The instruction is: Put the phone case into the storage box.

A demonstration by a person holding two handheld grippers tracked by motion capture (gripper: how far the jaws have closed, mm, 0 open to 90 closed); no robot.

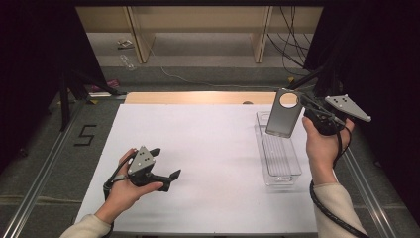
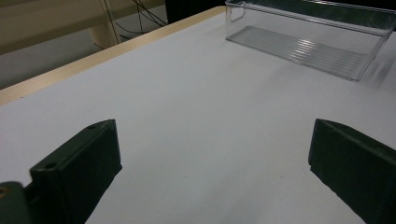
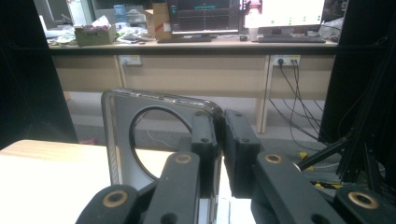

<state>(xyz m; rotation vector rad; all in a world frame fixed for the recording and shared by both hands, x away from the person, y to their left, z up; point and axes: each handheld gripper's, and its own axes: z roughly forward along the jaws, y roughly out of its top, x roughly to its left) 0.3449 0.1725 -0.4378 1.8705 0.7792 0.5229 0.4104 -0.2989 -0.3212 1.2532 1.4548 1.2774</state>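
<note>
The left tool (image 1: pixel 166 163) rests low over the white surface (image 1: pixel 198 148), its jaws spread with nothing between them, seemingly waiting out of the way. To its right, the clear bin (image 1: pixel 280 158) lies lengthwise near the surface's edge, probably as the drop spot. Above the bin's far end, the right tool (image 1: pixel 303 106) pinches the phone case (image 1: pixel 283 115) by one edge, upright. The case is grey, flat, with rounded corners and a large round hole near its top.
</note>
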